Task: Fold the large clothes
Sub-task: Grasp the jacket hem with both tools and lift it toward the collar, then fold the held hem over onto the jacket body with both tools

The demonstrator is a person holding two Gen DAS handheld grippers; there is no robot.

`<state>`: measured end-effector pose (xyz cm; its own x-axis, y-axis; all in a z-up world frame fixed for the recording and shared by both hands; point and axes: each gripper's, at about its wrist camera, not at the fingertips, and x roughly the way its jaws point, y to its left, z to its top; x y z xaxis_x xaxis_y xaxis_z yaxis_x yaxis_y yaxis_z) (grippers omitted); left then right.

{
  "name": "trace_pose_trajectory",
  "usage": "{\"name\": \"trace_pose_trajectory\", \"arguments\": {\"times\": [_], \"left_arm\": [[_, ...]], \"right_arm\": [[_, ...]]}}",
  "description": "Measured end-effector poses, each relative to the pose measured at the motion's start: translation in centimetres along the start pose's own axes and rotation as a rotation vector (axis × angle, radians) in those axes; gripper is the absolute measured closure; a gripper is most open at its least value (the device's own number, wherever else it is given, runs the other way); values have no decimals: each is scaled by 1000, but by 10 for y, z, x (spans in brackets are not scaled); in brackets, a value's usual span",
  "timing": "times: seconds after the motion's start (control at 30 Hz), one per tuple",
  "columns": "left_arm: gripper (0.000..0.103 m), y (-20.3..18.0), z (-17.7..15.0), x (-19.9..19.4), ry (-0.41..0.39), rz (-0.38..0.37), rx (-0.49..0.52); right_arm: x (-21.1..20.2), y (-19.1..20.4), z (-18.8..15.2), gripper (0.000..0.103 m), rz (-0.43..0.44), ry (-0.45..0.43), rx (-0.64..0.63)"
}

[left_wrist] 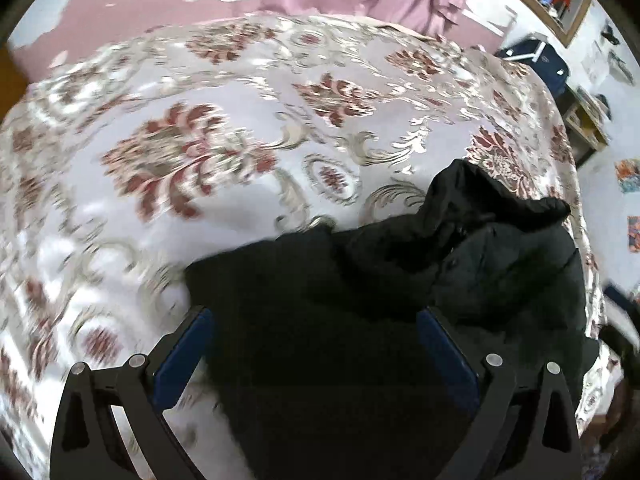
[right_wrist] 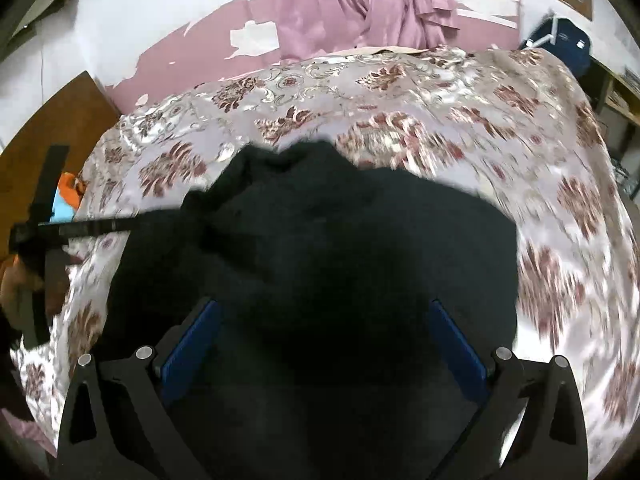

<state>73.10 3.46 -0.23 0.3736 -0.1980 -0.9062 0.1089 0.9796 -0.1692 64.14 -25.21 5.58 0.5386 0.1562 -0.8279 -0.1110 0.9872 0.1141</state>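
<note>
Left wrist view: left gripper (left_wrist: pixel 314 316) jaws spread wide, holding nothing, above the black padded jacket (left_wrist: pixel 460 256) lying bunched near the right edge of the floral satin bedspread (left_wrist: pixel 200 128); frame motion-blurred. Right wrist view: right gripper (right_wrist: pixel 324 312) jaws also wide apart, empty, over the black jacket (right_wrist: pixel 340 240), which spreads across the near middle of the bedspread (right_wrist: pixel 540 152). The left gripper (right_wrist: pixel 44 232) shows by the bedspread's left edge; pink curtain (right_wrist: pixel 360 0) behind the far edge.
</note>
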Motion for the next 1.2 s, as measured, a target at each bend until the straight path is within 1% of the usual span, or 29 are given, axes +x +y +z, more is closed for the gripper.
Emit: {"name": "trace_pose_trajectory", "arguments": {"times": [0.1,0.2,0.23,0.27,0.3,0.33,0.37,0.4,0.43,0.47,0.5,0.53,0.57,0.6,0.63,0.73,0.83,0.9,0.97,1.03,1.1,1.13,1.2], "left_arm": [[2,-4,16,19,21,-10,9],[2,-10,28,35,42,-27,14],[3,-12,32,42,53,-28,23],[6,-16,34,47,68,-31,37],[12,-19,35,51,80,-34,50],[15,-24,36,58,101,-38,75],[22,-27,36,63,120,-36,91],[33,-31,36,68,138,-34,108],[43,-33,36,70,139,-32,118],[60,-33,38,70,131,-24,119],[71,-31,42,69,109,-37,93],[79,-27,44,66,85,-60,60],[93,-24,47,63,58,-47,31],[93,-22,48,62,47,-36,16],[94,-18,50,60,33,-37,-5],[95,-10,50,48,-22,-49,-32],[95,-7,43,34,-65,-87,-10],[96,-7,33,29,-72,-105,16],[96,-5,18,30,-58,-118,26],[96,-4,0,40,-14,-117,46],[96,-6,-16,53,27,-116,73],[96,-8,-21,58,38,-112,82],[96,-13,-30,71,63,-102,90]], "right_arm": [[24,14,39,2,-16,28,-71],[43,31,73,3,-62,56,-171],[53,36,82,3,-67,84,-200],[63,40,89,3,-65,124,-218],[72,41,97,3,-61,152,-233],[82,46,99,11,-59,193,-269],[88,49,98,28,-62,219,-291],[94,50,97,37,-53,252,-303],[97,49,98,50,-48,265,-295],[96,45,97,56,-43,256,-279],[93,42,98,61,-35,237,-263],[87,37,98,72,-32,199,-241],[80,31,98,83,-27,163,-221],[78,25,98,84,-16,145,-208],[72,19,96,90,-8,115,-190],[63,8,87,95,-33,66,-198],[47,3,67,97,-60,22,-213],[39,-1,59,98,-61,9,-222],[33,-2,42,98,-53,11,-224],[35,-3,31,98,-44,35,-233],[44,-5,17,98,-42,72,-236],[53,-9,8,98,-40,102,-225],[65,-14,-1,98,-41,130,-209]]}}
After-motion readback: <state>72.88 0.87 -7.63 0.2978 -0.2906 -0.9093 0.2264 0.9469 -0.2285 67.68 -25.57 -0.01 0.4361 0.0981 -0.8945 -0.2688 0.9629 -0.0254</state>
